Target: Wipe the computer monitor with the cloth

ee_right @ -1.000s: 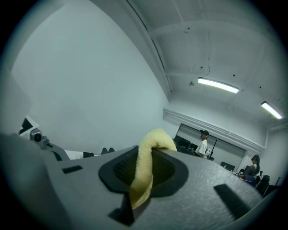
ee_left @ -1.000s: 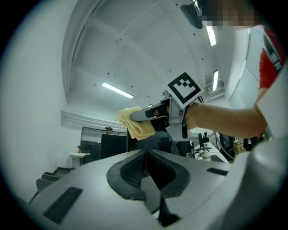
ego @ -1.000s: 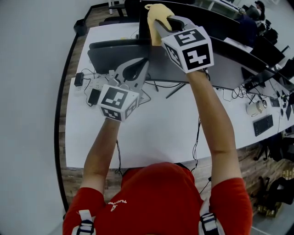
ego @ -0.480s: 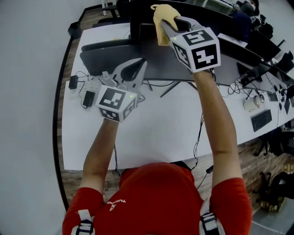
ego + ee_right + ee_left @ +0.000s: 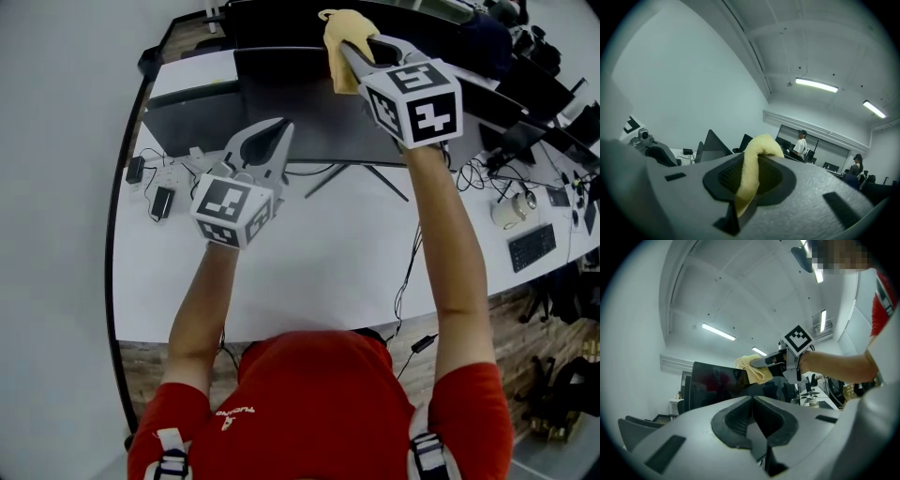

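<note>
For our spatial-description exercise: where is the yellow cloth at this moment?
The yellow cloth is upper centre in the head view, clamped in the right gripper at the top edge of the dark monitor, beyond the left gripper.

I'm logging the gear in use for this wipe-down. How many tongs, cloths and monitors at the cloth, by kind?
2 tongs: left tongs, right tongs
1 yellow cloth
1 monitor
Total: 4
</note>
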